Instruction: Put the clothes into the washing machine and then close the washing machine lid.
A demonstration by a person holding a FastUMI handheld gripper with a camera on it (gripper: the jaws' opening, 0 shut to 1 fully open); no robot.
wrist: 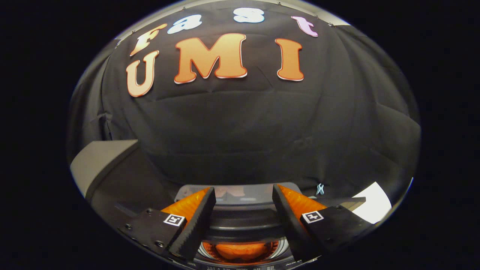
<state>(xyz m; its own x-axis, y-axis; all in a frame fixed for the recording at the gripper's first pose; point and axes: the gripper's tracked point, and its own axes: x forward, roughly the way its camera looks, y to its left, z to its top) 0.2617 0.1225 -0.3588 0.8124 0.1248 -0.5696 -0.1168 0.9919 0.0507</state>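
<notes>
Orange cloth (242, 250) in round steel drum (284, 245) of washing machine; grey lid (240, 195) raised, closing outstanding; gripper (243, 206) fingers apart, empty

So the dark grey top-loading washing machine (243, 219) sits right below the tool (243, 202), whose two black ridged fingers (197, 221) are spread wide apart with nothing held between them. Its glossy lid (240, 193) is up, tilted back just past the fingertips and catching reflections. Down between the fingers you can see into the round drum with its shiny ribbed rim, and the orange clothes (240, 250) are bunched up in a lump inside it. Lid's not closed yet.
</notes>
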